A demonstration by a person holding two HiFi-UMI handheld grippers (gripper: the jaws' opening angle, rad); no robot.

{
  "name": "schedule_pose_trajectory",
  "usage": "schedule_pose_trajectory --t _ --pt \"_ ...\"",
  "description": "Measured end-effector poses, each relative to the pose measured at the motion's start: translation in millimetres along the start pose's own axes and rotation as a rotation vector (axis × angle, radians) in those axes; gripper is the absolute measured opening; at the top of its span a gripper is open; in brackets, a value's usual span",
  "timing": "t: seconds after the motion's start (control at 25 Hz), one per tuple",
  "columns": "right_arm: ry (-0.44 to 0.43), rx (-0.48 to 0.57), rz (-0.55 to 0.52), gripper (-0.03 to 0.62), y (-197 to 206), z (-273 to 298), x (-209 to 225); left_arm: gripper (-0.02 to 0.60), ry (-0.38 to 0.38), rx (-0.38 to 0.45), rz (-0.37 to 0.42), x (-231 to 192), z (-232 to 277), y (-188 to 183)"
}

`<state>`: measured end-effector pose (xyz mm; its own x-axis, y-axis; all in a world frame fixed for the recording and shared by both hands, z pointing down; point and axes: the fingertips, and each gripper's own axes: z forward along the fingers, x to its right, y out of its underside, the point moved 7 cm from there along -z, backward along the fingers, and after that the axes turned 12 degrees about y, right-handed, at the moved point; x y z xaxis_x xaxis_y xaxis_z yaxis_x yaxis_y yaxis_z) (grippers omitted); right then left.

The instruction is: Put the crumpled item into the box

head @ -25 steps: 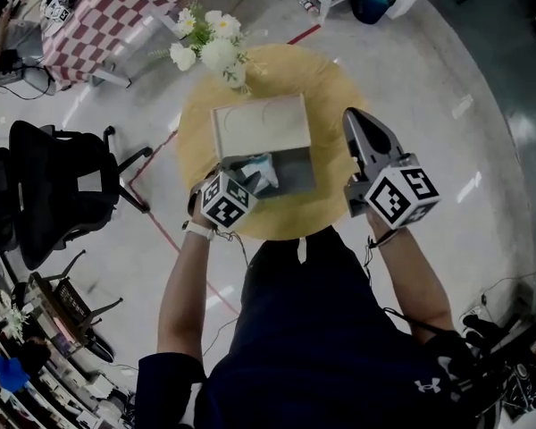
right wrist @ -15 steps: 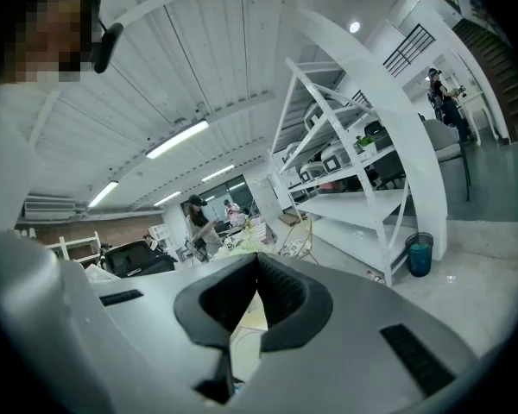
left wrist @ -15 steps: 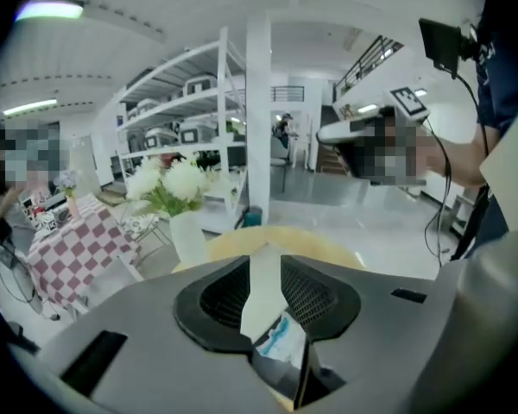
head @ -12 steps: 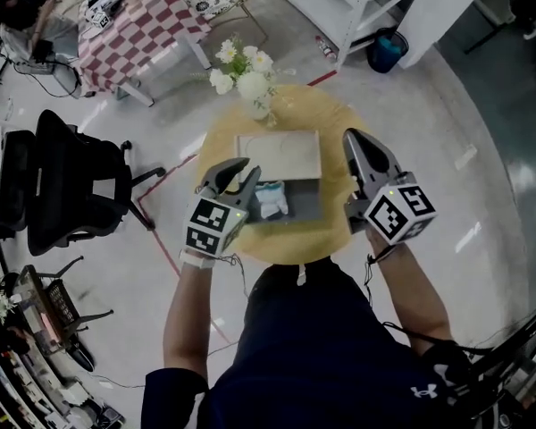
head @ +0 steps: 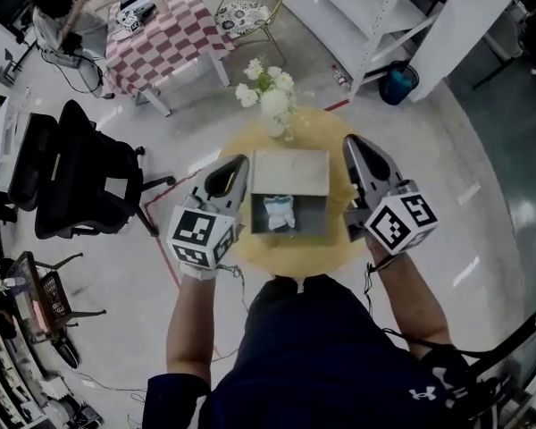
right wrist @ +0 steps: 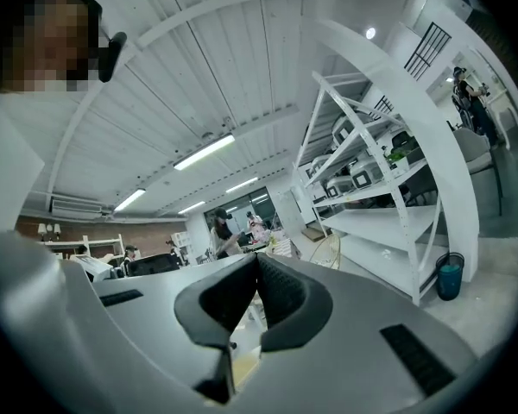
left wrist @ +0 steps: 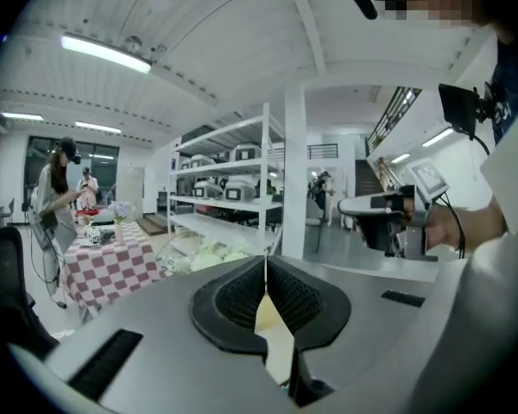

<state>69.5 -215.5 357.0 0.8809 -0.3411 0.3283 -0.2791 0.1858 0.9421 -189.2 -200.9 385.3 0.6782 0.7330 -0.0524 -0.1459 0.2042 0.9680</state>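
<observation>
The crumpled white and pale-blue item (head: 279, 213) lies inside the open grey box (head: 314, 216), whose pale lid (head: 290, 170) stands back. The box sits on a round yellow table (head: 250, 254). My left gripper (head: 241, 161) hangs left of the box, clear of it; its jaws are closing, tips meeting with nothing between them (left wrist: 264, 270). My right gripper (head: 350, 141) is held right of the box, shut and empty (right wrist: 257, 261). Both gripper views look out level across the room, so neither shows the box.
A vase of white flowers (head: 270, 92) stands at the table's far edge behind the box. A black office chair (head: 76, 181) is on the left, with a checked table (head: 161, 25) and a gold wire chair (head: 250, 7) beyond. White shelving and a blue bin (head: 397, 83) are far right.
My left gripper came out of the box, moved left and up, and closed its jaws. The crumpled item stayed in the box. The right gripper barely moved.
</observation>
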Motion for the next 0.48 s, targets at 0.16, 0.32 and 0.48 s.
schedule_pose_trajectory --t 0.16,0.32,0.48 --pt "-0.019 0.02 0.004 0.002 -7.6 -3.9 -9.8 0.017 -0.04 0.095 -0.003 0.2 -17.0 -22.2" --pt "-0.037 0.039 -0.002 0.002 -14.2 -8.2 -14.1 0.017 -0.058 0.156 0.019 6.7 -24.2 -41.3" --pt "-0.055 0.068 -0.017 0.002 -26.5 -11.8 -19.2 0.017 -0.061 0.197 0.028 12.9 -27.3 -56.2"
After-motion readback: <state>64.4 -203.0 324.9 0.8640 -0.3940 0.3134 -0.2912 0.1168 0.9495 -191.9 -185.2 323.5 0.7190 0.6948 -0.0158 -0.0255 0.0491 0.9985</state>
